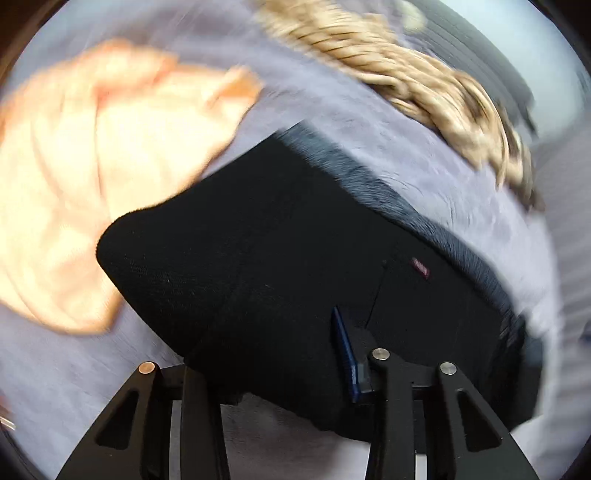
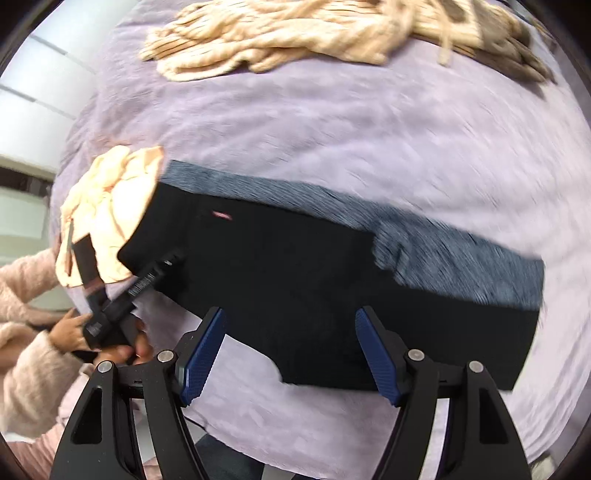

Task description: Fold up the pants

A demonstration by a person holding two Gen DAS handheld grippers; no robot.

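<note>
Two grippers are seen. Nearest the right wrist camera, the right gripper [image 2: 290, 354] is spread wide above the near edge of the pants, nothing between its blue pads. One lilac blanket [image 2: 332, 129] covers the whole surface. One pair of pants [image 2: 295, 280] is laid across its middle, black, folded lengthwise into a long band, with a blue-grey strip shown along the far edge and a small red tag. One tan garment [image 2: 295, 33] is heaped at the far edge; one peach cloth [image 2: 107, 206] is partly overlapped by the pants' end. The left gripper [image 1: 295, 369] is pinched on the black fabric there, held by a hand [image 2: 70, 328].
</note>
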